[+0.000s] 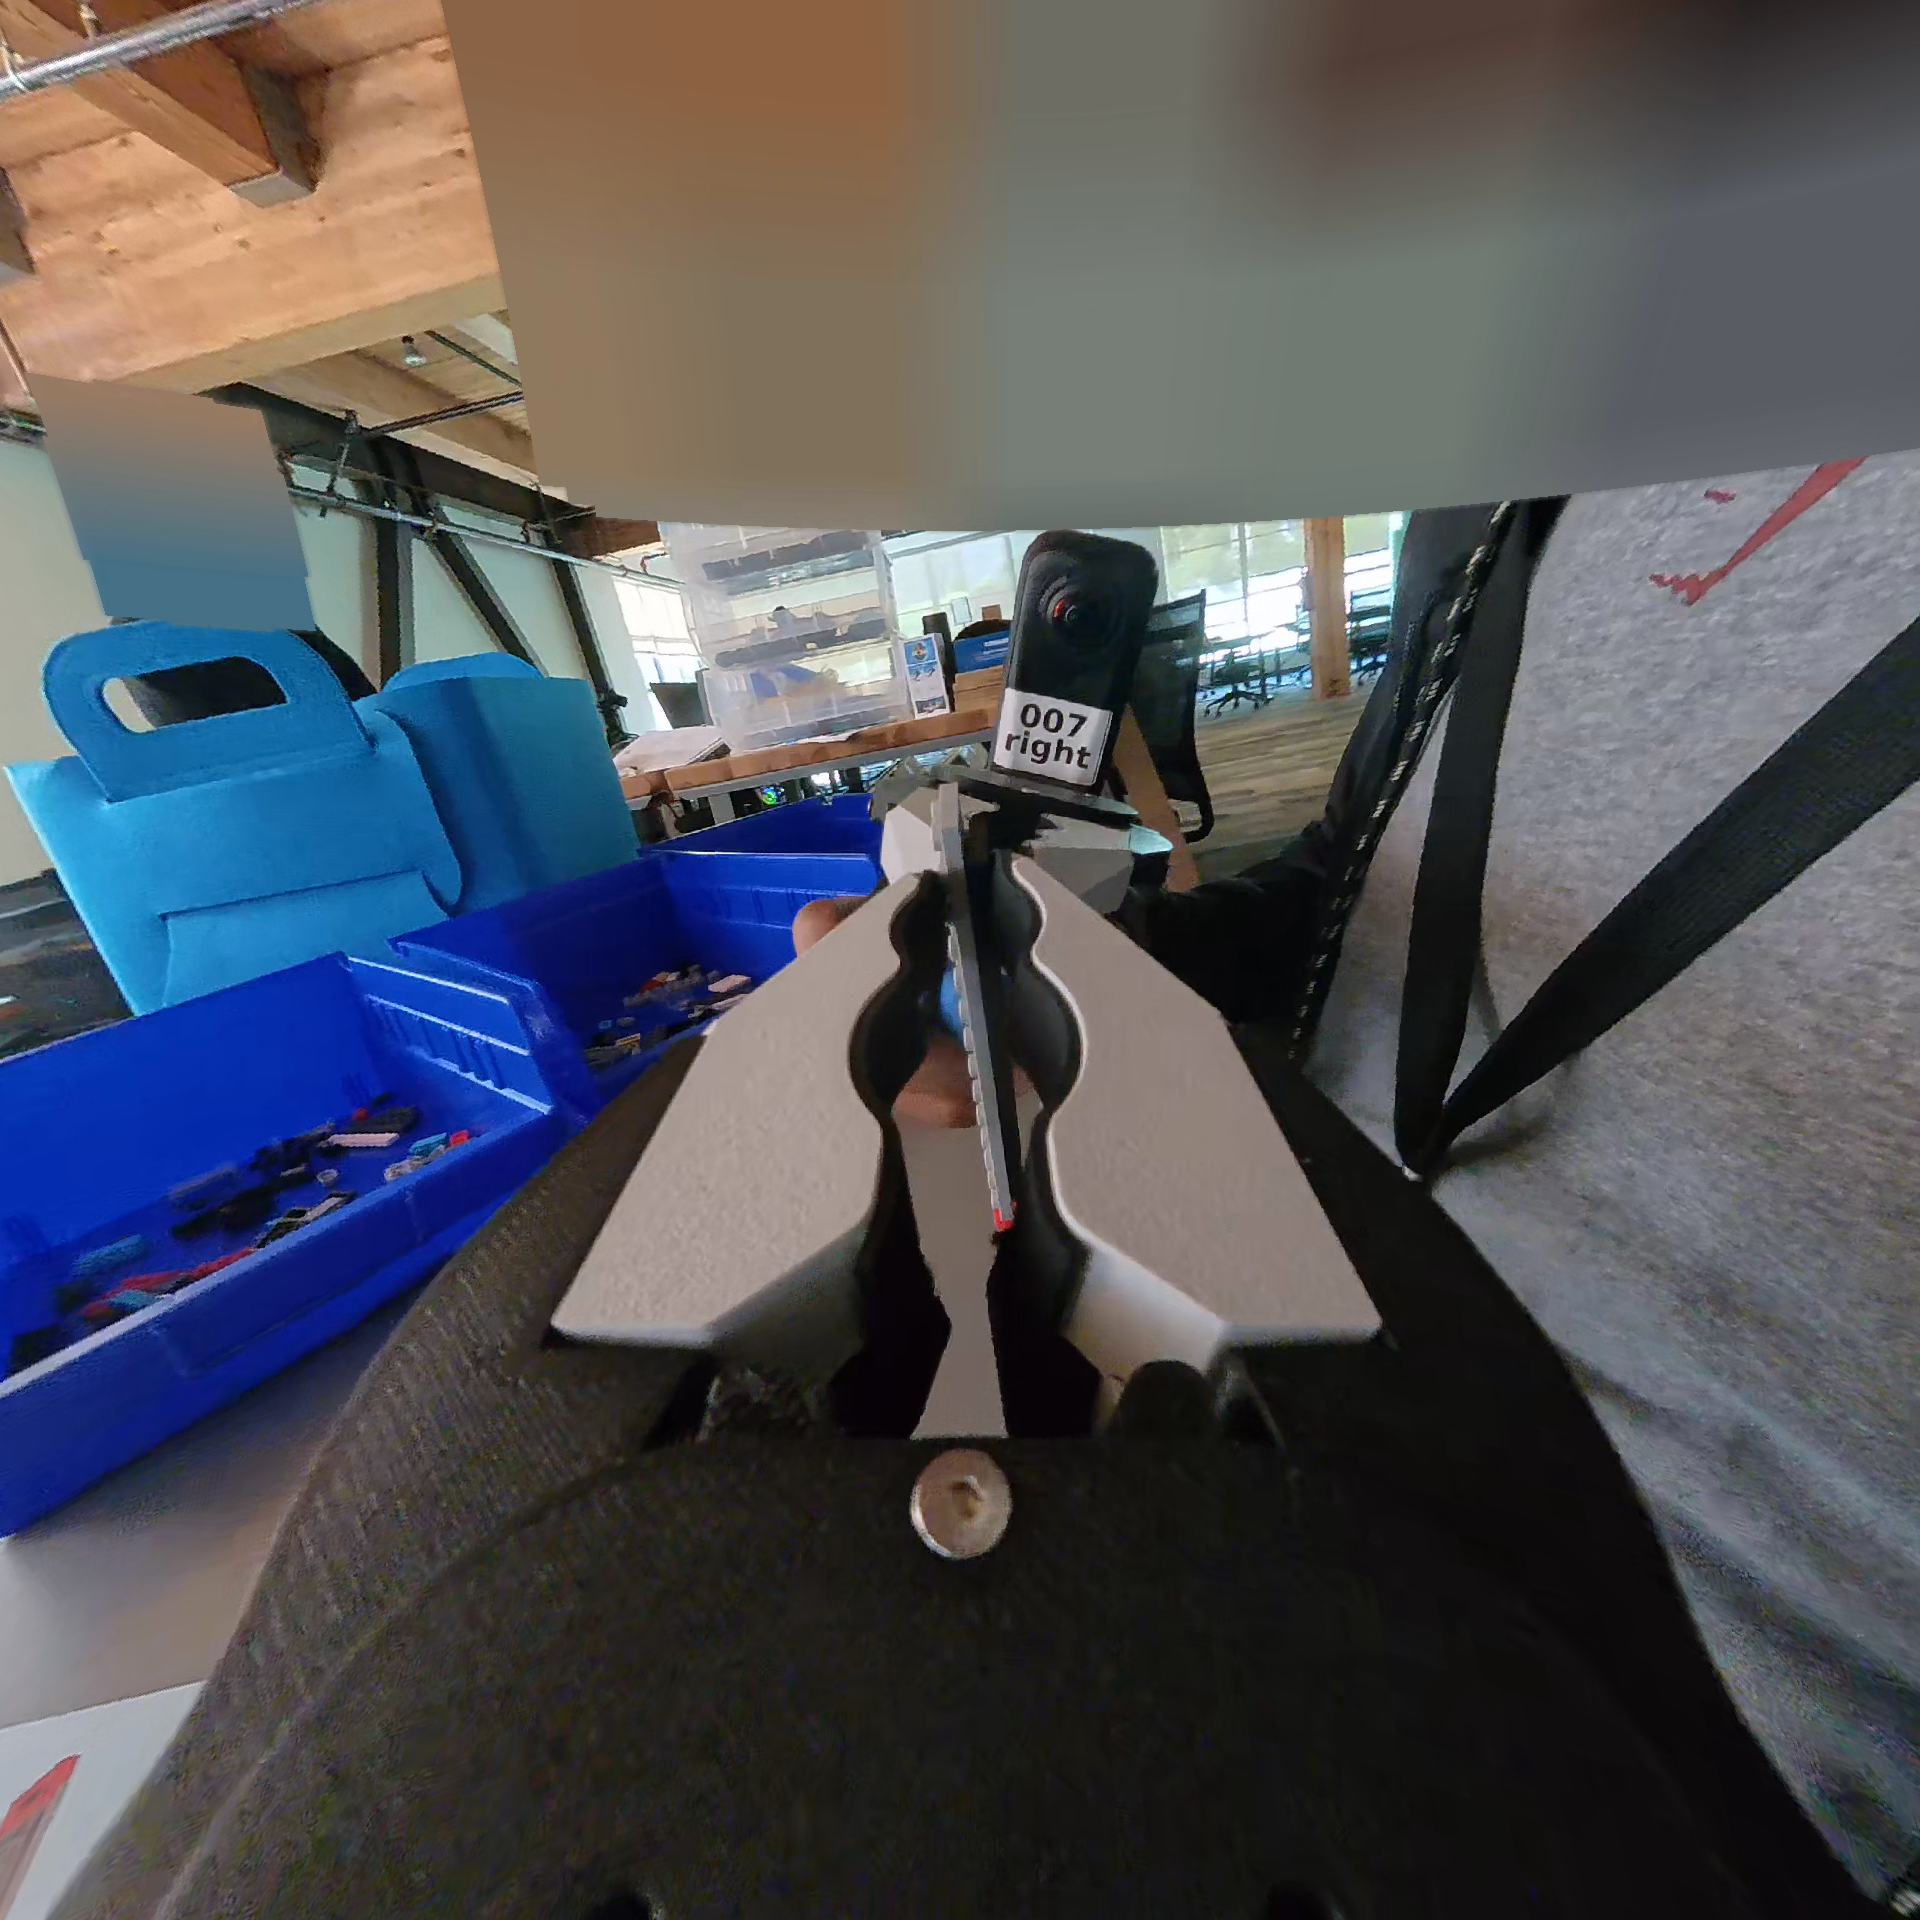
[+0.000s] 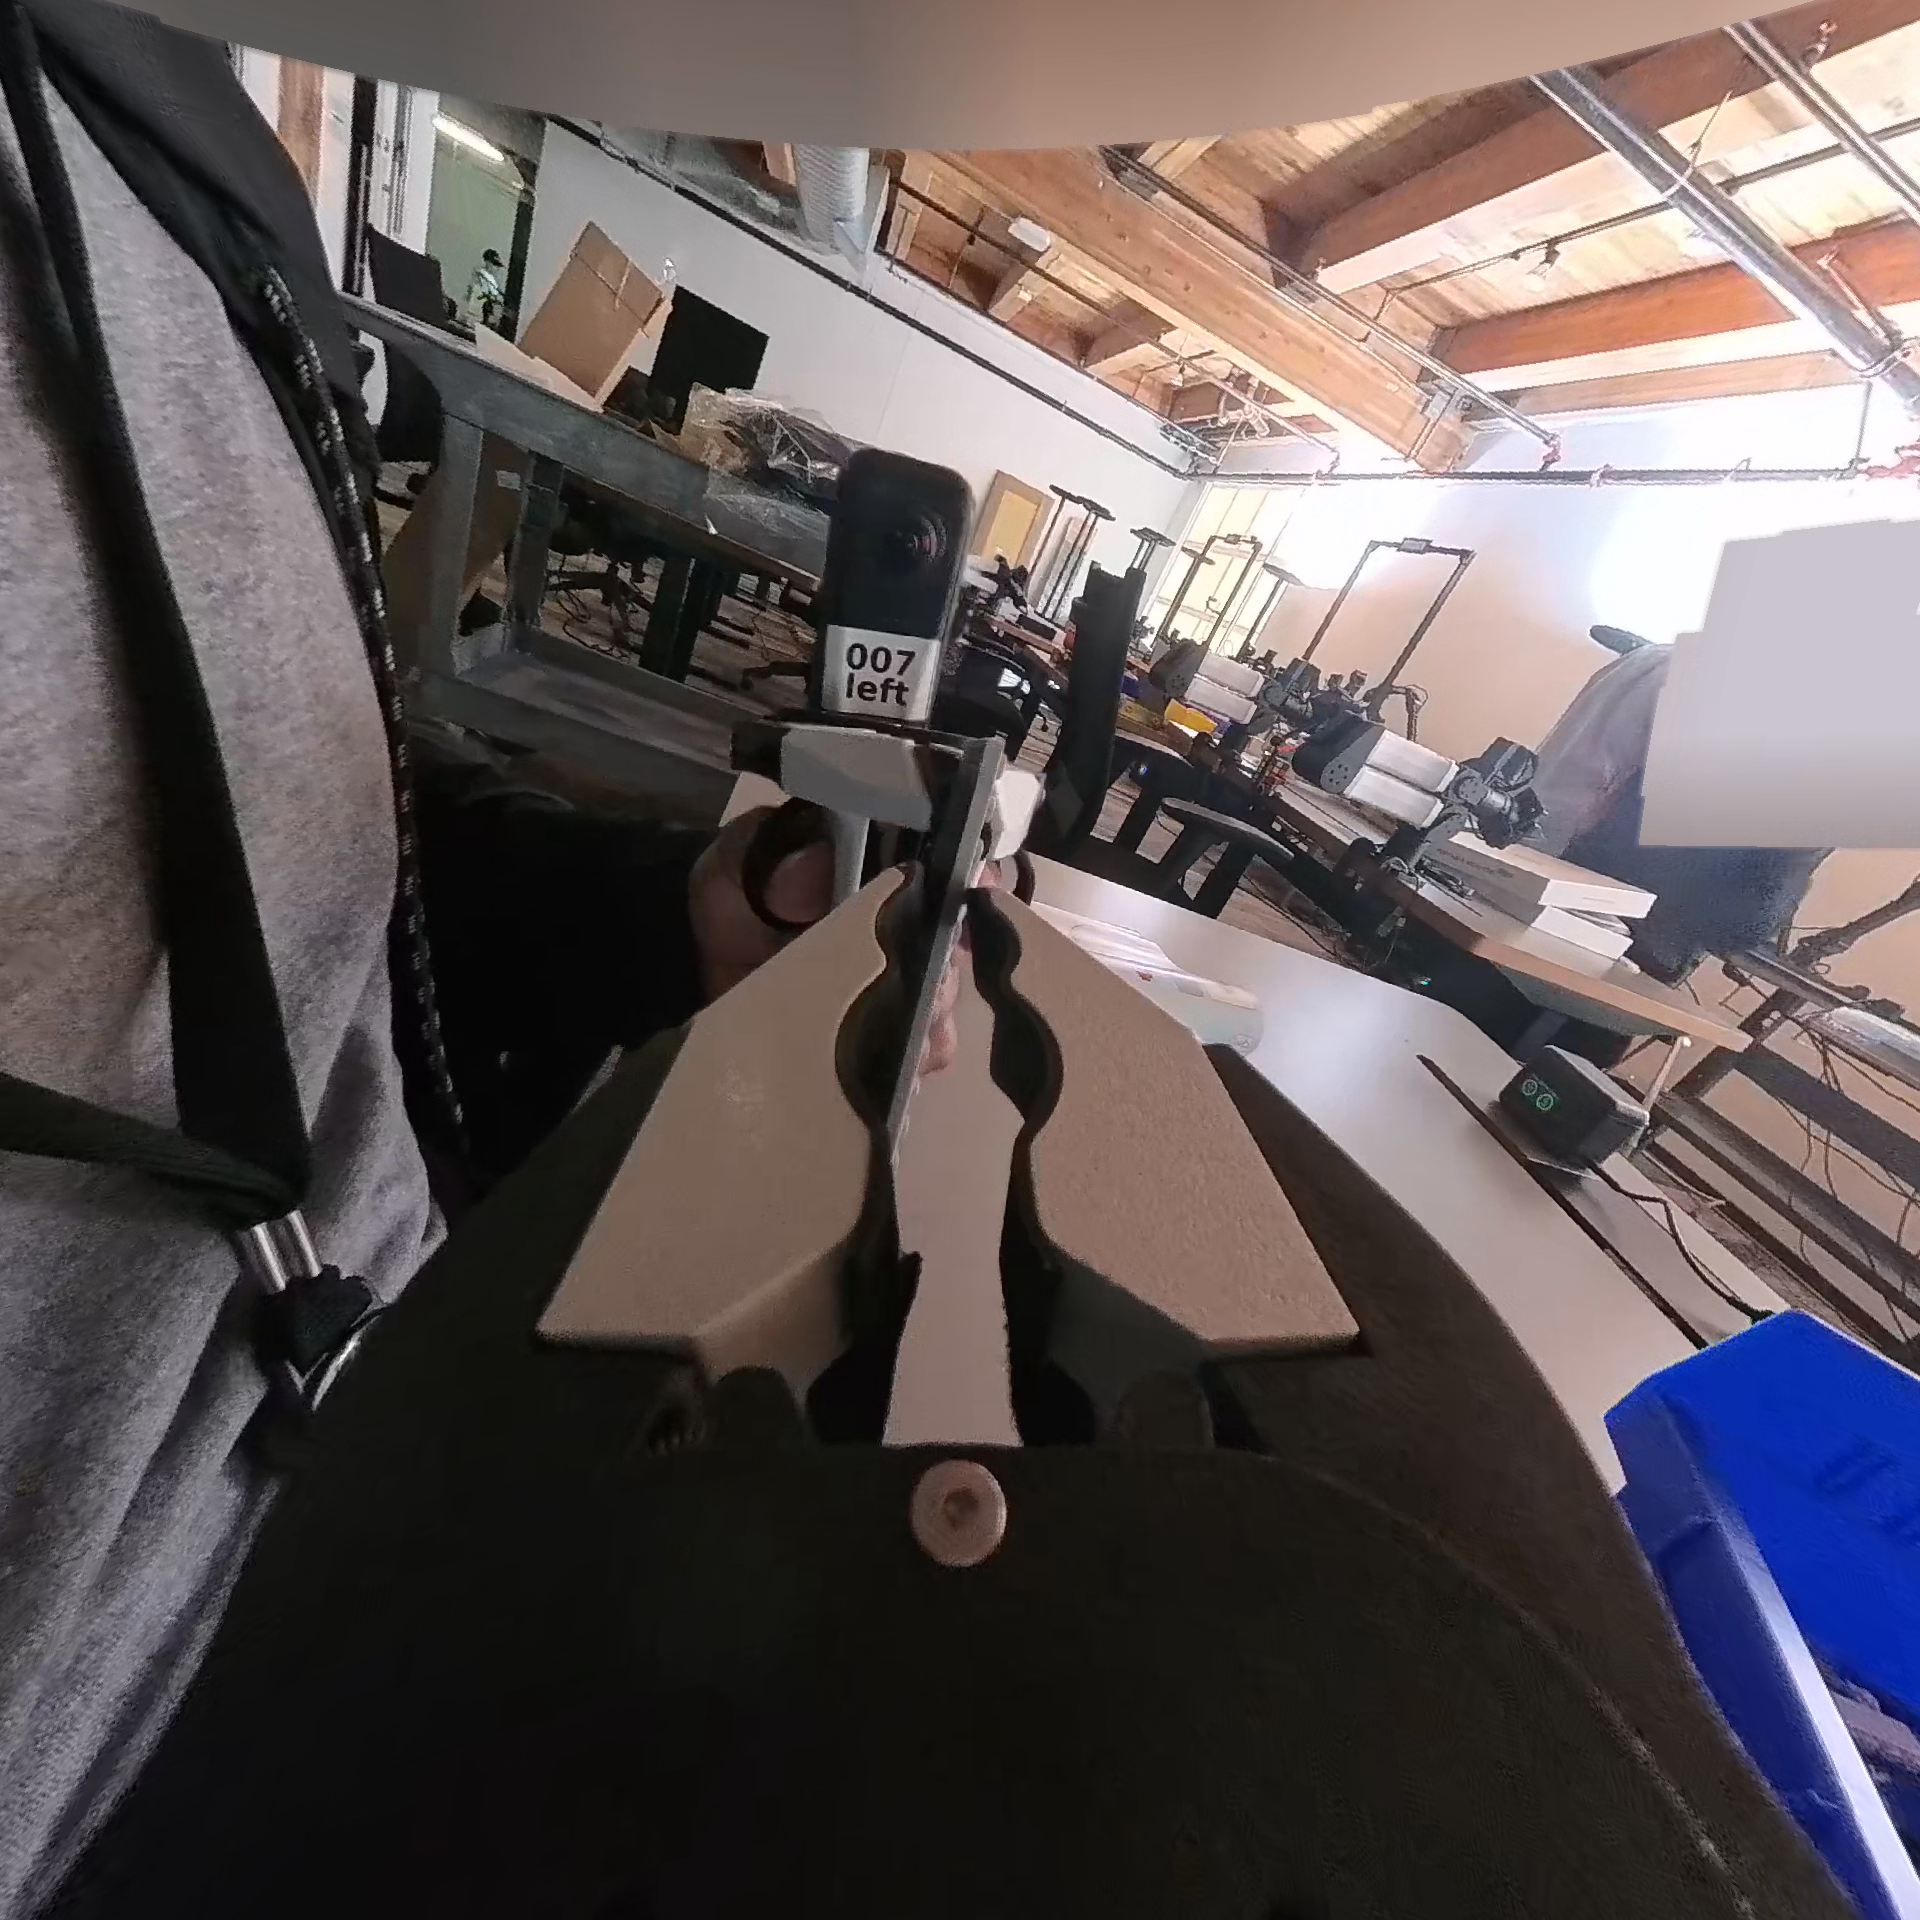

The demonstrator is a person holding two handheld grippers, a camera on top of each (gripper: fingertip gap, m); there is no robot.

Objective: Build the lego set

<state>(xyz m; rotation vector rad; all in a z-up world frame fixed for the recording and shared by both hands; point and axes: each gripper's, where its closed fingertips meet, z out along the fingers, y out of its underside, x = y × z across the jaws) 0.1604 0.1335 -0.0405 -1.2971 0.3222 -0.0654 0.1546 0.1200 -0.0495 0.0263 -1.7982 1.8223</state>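
Note:
Both grippers are raised above the table and face each other, tips nearly meeting. A long thin grey lego plate with a red end stands edge-on between my left gripper's fingers, which are closed onto it. A small blue piece shows on its left side. In the right wrist view the same plate runs between my right gripper's fingers, also closed onto it. The right gripper's body and the left gripper's body each show opposite, held by hands.
Two blue bins with several loose lego pieces stand left on the white table. A blue felt bag stands behind them. The person's grey shirt is close on the right. Another blue bin and a small black device are also on the table. Only a small space, under 4 cm, lies between the two pairs of fingers.

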